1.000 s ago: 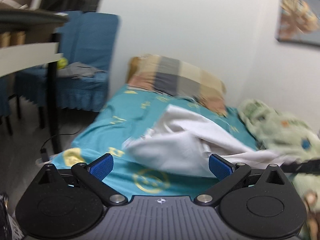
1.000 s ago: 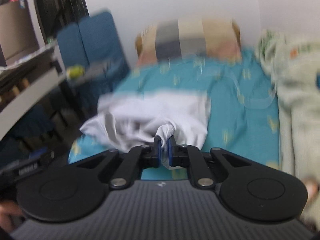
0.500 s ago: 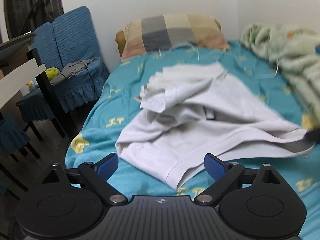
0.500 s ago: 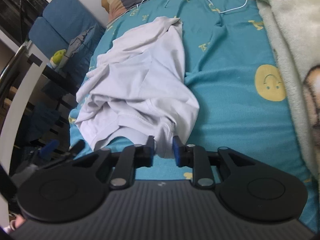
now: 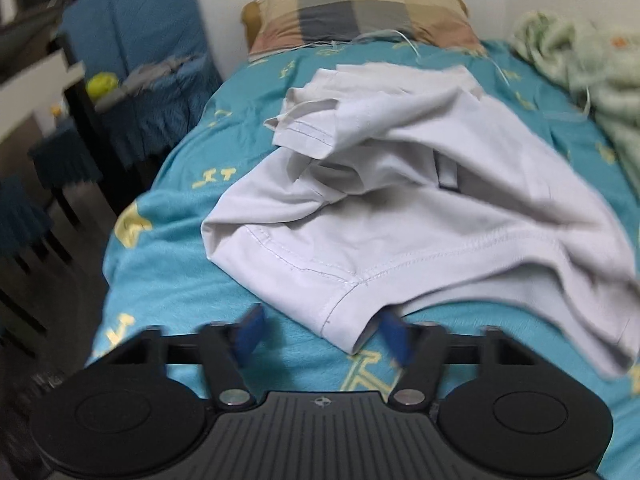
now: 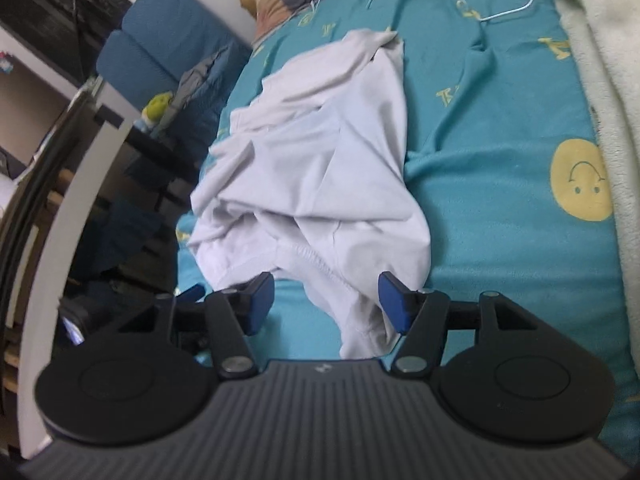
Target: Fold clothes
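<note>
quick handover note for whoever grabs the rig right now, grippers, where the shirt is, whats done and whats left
Left gripper: jaws closing around the hemmed corner of the white shirt, pads not yet pressing on it.
Right gripper: jaws opening, a bunched edge of the shirt lies loose between them, not gripped.
The shirt lies crumpled in a heap on the teal bedsheet, near the bed's edge, below the plaid pillow.
Done: shirt laid on the bed.
Left: spread it flat, then make every fold.

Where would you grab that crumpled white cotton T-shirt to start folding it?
Probably the stitched hem corner of the white cotton T-shirt, approached from the foot of the teal bedsheet: it lies flat, nearest, between the closing left gripper jaws.
</note>
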Available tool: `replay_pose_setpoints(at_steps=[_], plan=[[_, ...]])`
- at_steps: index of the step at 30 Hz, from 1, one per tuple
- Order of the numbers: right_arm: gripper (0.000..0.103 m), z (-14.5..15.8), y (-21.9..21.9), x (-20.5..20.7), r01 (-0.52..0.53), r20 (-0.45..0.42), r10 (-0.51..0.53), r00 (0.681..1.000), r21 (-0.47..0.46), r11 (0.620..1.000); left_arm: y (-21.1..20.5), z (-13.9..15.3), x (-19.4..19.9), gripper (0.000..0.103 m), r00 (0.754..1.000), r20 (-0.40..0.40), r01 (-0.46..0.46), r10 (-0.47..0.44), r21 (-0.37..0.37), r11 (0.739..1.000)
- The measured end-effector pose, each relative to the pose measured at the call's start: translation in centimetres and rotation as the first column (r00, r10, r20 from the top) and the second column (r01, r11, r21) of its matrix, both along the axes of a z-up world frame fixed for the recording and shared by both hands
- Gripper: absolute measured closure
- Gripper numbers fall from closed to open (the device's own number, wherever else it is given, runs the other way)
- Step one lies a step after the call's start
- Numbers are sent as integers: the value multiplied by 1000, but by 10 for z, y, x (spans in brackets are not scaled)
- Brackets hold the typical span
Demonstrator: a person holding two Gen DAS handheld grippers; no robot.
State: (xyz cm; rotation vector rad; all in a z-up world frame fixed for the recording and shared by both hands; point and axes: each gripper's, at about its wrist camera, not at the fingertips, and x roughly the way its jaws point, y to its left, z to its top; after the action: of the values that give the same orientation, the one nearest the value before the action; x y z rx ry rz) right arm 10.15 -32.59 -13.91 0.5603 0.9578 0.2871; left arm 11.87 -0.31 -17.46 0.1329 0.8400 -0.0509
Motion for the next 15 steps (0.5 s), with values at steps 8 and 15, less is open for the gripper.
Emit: replay_pose_setpoints(at_steps=[8,15], plan=[[42,-16,6,5,-2,-27,1,1000,-46,999,22,43,-21,98,987,106,-103,121,-161,982],[42,-16,33,-1,-107,39,110,993,-89,990,34,101,-70,103,951,272,-57,147,-314,948]])
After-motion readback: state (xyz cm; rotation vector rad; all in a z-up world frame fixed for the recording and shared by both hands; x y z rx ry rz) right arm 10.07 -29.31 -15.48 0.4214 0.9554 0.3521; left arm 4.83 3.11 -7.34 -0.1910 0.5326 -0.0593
